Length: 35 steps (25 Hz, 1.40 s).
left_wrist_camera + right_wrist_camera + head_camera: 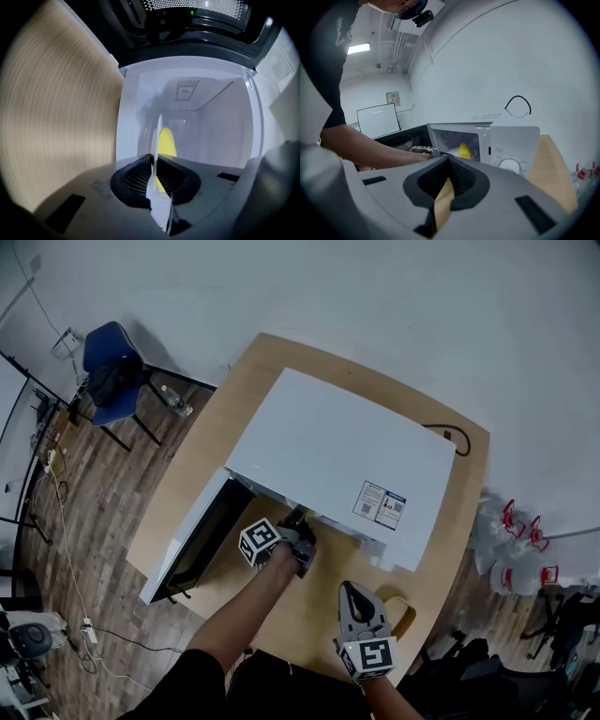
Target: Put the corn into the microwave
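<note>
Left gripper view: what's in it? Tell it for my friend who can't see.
The left hand-held gripper pinches the rim of a thin white plate, seen edge-on, with yellow corn on it, inside the open white microwave. A wooden table fills the left side.
</note>
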Each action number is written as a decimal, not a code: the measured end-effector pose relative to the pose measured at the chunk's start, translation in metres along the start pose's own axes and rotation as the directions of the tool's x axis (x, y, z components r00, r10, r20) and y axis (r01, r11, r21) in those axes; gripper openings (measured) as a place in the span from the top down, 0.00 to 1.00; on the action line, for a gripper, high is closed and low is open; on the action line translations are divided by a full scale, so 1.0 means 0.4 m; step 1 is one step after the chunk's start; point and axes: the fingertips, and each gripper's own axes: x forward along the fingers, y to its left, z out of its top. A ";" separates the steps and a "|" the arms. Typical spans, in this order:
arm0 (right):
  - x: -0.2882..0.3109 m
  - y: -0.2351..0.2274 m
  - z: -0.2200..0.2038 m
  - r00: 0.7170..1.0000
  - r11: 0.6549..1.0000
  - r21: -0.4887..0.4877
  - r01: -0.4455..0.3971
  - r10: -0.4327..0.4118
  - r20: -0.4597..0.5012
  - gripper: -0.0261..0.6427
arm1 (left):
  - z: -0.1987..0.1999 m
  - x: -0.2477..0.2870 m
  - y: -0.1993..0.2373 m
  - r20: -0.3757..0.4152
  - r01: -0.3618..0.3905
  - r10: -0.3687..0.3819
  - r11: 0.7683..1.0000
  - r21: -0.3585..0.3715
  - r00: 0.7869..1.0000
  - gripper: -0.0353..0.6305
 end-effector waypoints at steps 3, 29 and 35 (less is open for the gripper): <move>0.006 0.018 -0.002 1.000 1.000 -0.012 -0.019 0.019 -0.002 0.87 | 0.001 0.011 -0.018 0.004 -0.010 0.010 1.000 0.010 1.000 0.90; -0.010 -0.026 -0.004 1.000 0.999 0.018 0.028 -0.029 0.004 0.87 | 0.030 0.042 -0.049 0.029 -0.178 0.183 0.890 0.420 0.983 0.90; -0.014 -0.025 0.008 0.999 0.999 0.024 0.029 -0.029 0.016 0.87 | 0.039 0.050 -0.068 0.074 -0.196 0.192 0.756 0.624 0.979 0.87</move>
